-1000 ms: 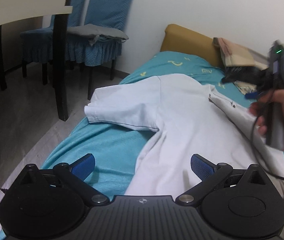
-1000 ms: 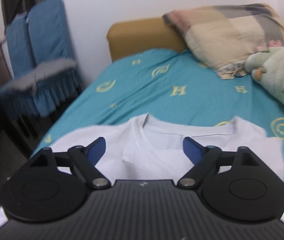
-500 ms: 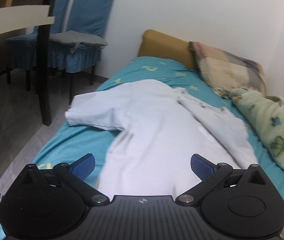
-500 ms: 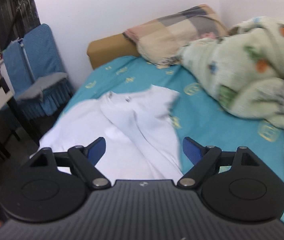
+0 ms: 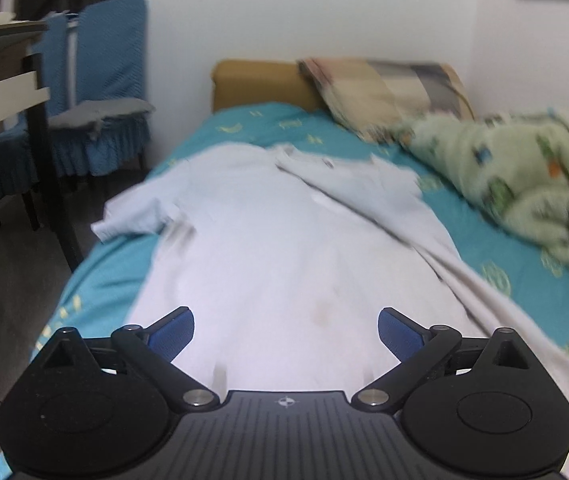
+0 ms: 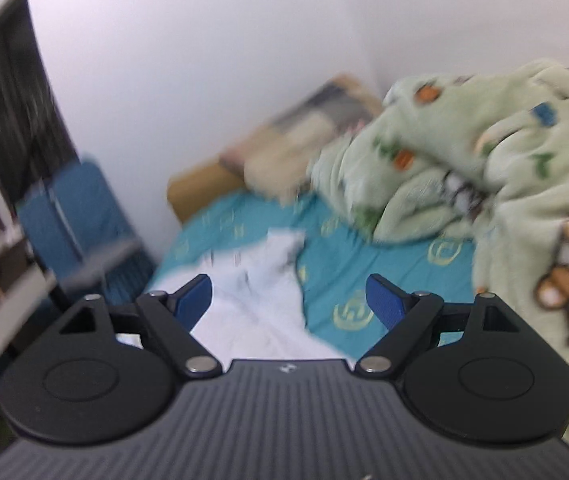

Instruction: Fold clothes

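A white T-shirt [image 5: 284, 248] lies spread on the teal bed sheet [image 5: 104, 272], collar toward the headboard. Its right side is folded over along the body, and its left sleeve [image 5: 136, 212] lies out flat near the bed's left edge. My left gripper [image 5: 286, 330] is open and empty above the shirt's lower part. My right gripper [image 6: 288, 300] is open and empty, held over the shirt's right edge; in its blurred view the shirt [image 6: 260, 300] shows between the fingers.
A green patterned blanket [image 5: 524, 184] is heaped on the bed's right side, next to a striped pillow [image 5: 384, 92] and a mustard headboard cushion [image 5: 260, 84]. Blue-covered chairs [image 5: 100, 92] and a dark-legged table [image 5: 8, 80] stand on the floor to the left.
Both grippers have pulled back toward the foot of the bed and swung right. The right gripper has left the collar area and no longer shows in the left wrist view.
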Motion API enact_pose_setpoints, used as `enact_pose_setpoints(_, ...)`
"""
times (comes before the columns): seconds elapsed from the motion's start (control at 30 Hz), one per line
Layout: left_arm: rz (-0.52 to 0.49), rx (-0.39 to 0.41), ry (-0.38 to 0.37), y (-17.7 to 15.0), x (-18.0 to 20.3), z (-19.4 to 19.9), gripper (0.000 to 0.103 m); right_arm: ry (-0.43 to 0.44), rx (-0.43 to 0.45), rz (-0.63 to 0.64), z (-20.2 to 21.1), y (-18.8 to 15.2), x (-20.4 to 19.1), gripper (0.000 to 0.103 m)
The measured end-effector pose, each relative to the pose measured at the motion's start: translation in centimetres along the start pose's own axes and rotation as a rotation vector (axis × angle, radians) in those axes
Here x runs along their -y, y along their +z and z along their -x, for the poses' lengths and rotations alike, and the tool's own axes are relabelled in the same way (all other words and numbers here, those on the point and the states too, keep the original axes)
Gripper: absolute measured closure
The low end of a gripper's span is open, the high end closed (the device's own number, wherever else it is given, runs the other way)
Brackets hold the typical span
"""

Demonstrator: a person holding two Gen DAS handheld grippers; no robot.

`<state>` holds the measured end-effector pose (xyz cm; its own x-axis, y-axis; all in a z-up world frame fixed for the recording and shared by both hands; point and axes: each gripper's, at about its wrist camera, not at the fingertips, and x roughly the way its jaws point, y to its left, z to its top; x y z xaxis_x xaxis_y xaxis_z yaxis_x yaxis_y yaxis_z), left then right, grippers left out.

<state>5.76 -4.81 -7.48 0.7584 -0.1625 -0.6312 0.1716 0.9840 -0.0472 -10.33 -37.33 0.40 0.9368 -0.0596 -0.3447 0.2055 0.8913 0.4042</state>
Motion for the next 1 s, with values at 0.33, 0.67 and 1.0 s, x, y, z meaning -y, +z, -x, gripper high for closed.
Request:
enact_pose_setpoints(0.33, -0.174, -0.102, -0.165, -3.1, 12.8, 0.4, 0.023, -0.065, 0.012, -0.259, -0.6, -0.1, 8.9, 0.016)
enact_pose_setpoints(0.67, -0.175, -0.276, -0.452, -6.0, 27.9, -2.5, 0.024, -0.099, 0.043, -0.367, -1.0, -1.1, 12.3, 0.016)
enact_pose_setpoints(1.0, -0.118, -0.435, -0.325, -8.0, 29.7, -6.9, 0.097, -0.106, 0.010, -0.434, -2.3, -1.6, 13.8, 0.016)
